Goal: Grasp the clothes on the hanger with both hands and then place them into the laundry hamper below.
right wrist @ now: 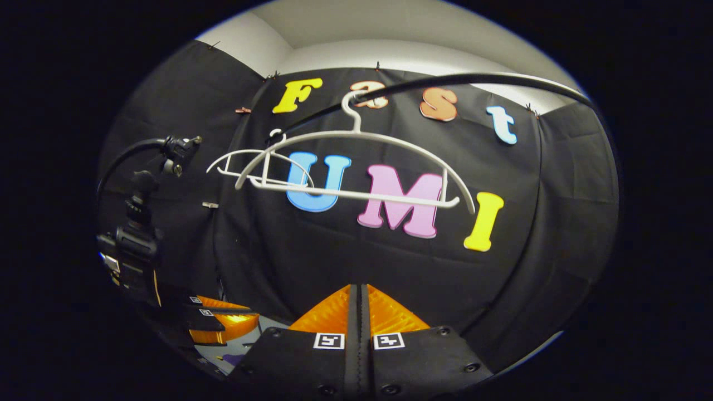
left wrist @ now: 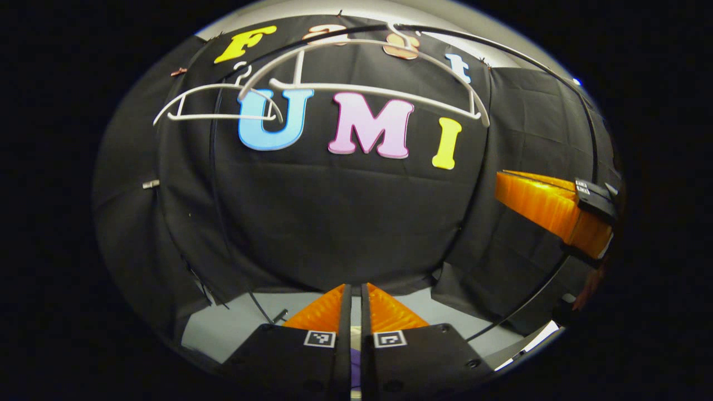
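Two bare white hangers (left wrist: 362, 89) (right wrist: 356, 167) hang from a black rail (right wrist: 473, 81) in front of the booth wall, with no garment on them. My left gripper (left wrist: 355, 289) sits below them, its orange fingers (left wrist: 323, 312) drawn together with a thin slit and nothing between the tips. A small purple patch of cloth (left wrist: 355, 365) shows low in that slit, and I cannot tell whether it is held. My right gripper (right wrist: 358, 289) is shut tight with nothing visible in it. The left gripper (right wrist: 223, 320) also appears at lower left of the right gripper view, with a purple scrap (right wrist: 234, 359) under it.
The right gripper (left wrist: 551, 209) reaches in from the right of the left gripper view, close alongside. A grey floor (left wrist: 234, 328) lies below the wall. A thin black rack pole (left wrist: 214, 195) stands at left, and a cable (right wrist: 128, 153) loops above the left gripper's camera.
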Motion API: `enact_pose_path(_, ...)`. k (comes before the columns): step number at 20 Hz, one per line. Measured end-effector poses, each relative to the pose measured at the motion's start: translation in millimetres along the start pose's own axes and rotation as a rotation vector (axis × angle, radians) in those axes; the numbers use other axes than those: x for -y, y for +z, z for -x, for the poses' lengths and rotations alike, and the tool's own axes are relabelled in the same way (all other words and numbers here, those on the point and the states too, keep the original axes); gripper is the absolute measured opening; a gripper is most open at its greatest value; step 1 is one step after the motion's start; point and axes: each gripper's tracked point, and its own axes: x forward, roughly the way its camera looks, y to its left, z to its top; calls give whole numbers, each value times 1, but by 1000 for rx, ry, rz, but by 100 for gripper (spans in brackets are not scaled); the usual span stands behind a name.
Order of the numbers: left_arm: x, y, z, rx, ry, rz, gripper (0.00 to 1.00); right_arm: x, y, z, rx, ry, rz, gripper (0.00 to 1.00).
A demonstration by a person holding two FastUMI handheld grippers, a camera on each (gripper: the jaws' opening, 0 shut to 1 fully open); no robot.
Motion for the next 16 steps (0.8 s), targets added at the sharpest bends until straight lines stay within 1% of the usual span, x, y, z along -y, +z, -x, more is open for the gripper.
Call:
enact_pose_path(1,-3,-4,2,0,12,5,16,2,-10,1,-25,-7,-6,5)
enact_pose_path(2,-5,-6,3,3,27,6,29,4,-20,2,-45,-6,-11,5)
enact_pose_path(3,-6,-10,3,3,31,7,35,4,-31,8,-65,1,-23,5)
enact_pose_path(4,-8,-11,5,1,45,2,49,6,-42,11,-91,-8,-36,13)
enact_pose_path(6,-13,-12,8,5,80,-15,79,7,-63,10,-149,-9,-54,75)
enact_pose_path(7,-15,-11,8,9,89,-17,82,7,-70,12,-171,-7,-67,84)
enact_pose_path(8,-16,-9,8,12,94,-15,87,7,-76,13,-186,-11,-77,94)
enact_pose_path(10,-17,-8,10,15,104,-17,94,11,-83,14,-203,-22,-88,99)
enact_pose_path(16,-18,-11,13,2,121,-16,96,8,-89,14,-221,-13,-100,98)
